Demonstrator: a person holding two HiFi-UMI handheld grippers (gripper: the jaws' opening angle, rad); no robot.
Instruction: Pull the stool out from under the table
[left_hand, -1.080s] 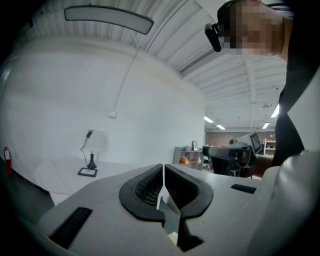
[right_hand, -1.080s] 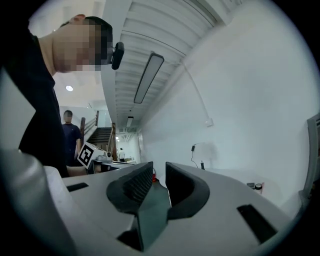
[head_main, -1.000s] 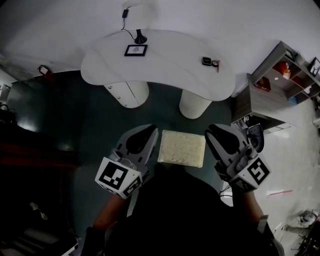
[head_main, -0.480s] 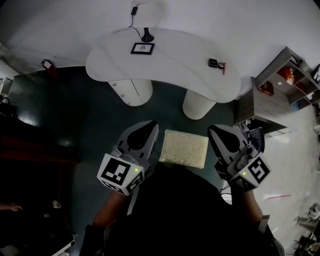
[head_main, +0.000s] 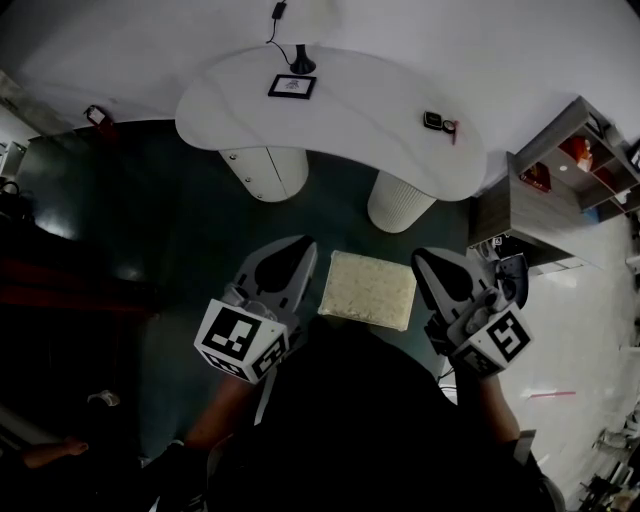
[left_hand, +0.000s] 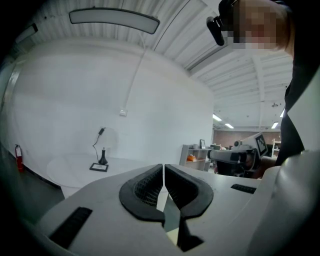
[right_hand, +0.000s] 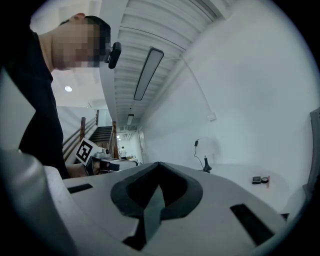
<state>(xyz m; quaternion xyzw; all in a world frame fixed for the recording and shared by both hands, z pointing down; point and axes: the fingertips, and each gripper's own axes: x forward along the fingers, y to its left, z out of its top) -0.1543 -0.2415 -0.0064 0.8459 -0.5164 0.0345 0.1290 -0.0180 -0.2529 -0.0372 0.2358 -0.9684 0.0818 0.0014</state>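
In the head view the stool (head_main: 367, 290), with a pale fuzzy rectangular seat, stands on the dark floor in front of the white curved table (head_main: 340, 110), clear of its edge. My left gripper (head_main: 293, 252) lies just left of the seat. My right gripper (head_main: 430, 260) lies just right of it. Both point toward the table. In the left gripper view the jaws (left_hand: 164, 172) are shut, pads together, with nothing between them. The right gripper view shows its jaws (right_hand: 159, 172) shut and empty too. Neither gripper visibly touches the stool.
Two white pedestals (head_main: 268, 170) (head_main: 400, 200) carry the table. On top sit a framed picture (head_main: 292, 86), a lamp base (head_main: 302, 66) and a small device (head_main: 434, 121). A grey shelf unit (head_main: 560, 180) stands at the right, a red fire extinguisher (head_main: 97, 116) by the left wall.
The table has slid a little higher and farther in the head view. The stool and both grippers keep nearly the same places beside each other.
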